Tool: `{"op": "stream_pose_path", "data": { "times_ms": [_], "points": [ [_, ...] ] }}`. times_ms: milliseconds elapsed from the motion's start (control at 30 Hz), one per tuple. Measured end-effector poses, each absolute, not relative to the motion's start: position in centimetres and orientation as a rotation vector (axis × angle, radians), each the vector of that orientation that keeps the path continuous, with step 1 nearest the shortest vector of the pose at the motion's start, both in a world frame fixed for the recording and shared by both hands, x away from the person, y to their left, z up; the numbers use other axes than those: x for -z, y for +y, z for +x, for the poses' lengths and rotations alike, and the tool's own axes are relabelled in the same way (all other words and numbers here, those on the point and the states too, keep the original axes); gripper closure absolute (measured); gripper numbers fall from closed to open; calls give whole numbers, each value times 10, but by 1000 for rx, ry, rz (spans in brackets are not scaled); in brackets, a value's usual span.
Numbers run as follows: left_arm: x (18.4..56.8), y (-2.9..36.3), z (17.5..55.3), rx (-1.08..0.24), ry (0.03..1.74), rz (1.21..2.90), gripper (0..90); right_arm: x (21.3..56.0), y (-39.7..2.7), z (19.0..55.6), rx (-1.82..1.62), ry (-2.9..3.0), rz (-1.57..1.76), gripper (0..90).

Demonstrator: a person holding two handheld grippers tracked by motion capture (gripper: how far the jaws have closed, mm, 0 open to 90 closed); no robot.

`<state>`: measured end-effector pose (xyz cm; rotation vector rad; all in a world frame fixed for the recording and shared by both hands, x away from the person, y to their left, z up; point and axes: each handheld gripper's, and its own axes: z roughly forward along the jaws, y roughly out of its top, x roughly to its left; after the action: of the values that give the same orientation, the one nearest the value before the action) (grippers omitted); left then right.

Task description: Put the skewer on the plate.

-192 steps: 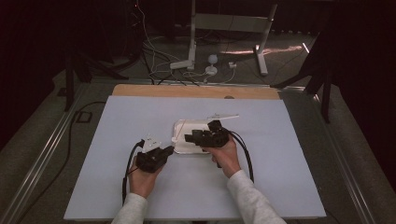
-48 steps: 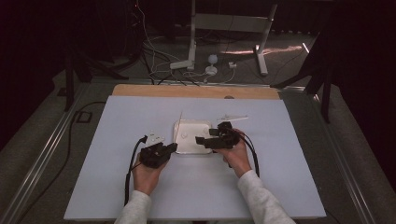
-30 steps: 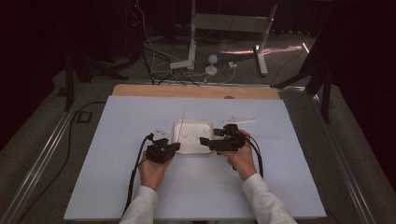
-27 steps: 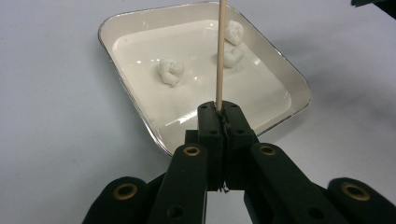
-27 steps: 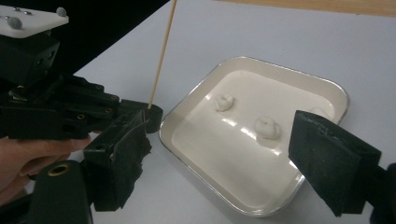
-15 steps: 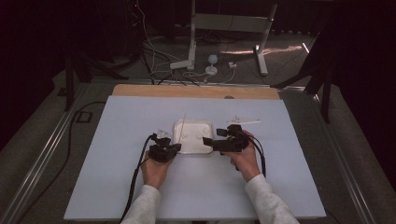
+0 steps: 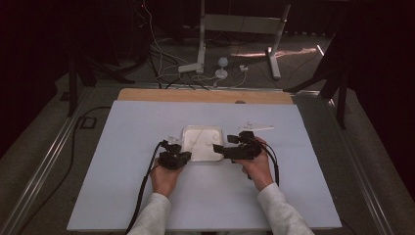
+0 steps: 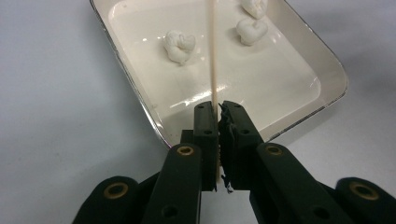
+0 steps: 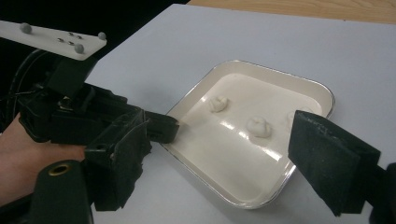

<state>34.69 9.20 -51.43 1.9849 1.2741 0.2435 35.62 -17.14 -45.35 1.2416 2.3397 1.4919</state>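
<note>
On the pale table [image 7: 122, 161], high view, I see the white tray [image 7: 201, 143] mid-table, left gripper [image 7: 174, 157] at its left edge, right gripper [image 7: 230, 152] at its right. Left gripper view: jaws clamped on a thin stick [image 8: 213, 60] reaching over the tray, three white lumps [image 8: 180, 45] inside. Right gripper view: my jaws spread wide, nothing between them.
</note>
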Motion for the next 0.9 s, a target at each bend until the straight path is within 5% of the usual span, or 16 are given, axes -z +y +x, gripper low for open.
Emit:
{"op": "stream_pose_path", "data": {
  "times_ms": [100, 400, 533, 900],
  "points": [
    [514, 92, 347, -245, 1272, 1966, 782, 453, -173, 356, -1493, 2334, 1241, 194],
    [492, 105, 339, -262, 1164, 1837, 328, 454, -185, 350, -1487, 2303, 1226, 172],
    [479, 119, 332, -291, 1128, 1772, 193, 451, -194, 346, -1481, 2283, 1219, 151],
    [451, 169, 307, -402, 1069, 1678, 46, 454, -225, 322, -1426, 2207, 1186, 24]
  ]
}}
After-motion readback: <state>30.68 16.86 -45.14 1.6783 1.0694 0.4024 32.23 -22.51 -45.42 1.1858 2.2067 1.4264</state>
